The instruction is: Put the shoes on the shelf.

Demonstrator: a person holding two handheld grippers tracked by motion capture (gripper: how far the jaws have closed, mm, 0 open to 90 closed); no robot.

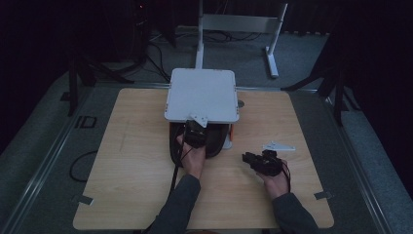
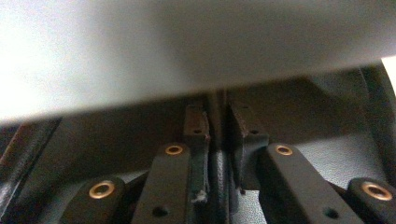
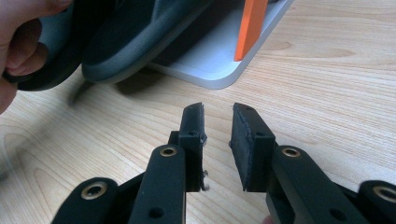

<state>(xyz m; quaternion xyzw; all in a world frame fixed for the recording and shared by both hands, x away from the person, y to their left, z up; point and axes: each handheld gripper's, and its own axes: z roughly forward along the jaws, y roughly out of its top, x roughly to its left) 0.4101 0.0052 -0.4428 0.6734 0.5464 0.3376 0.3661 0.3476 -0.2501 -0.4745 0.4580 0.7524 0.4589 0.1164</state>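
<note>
Reaching under the front edge of the white shelf top (image 1: 202, 95) at the tabletop's (image 1: 126, 170) middle, the left gripper (image 1: 196, 132) pinches the thin rim of a black slipper (image 2: 217, 154). Nearer the right edge, the right gripper (image 1: 255, 160) rests with jaws slightly parted, holding nothing.
</note>
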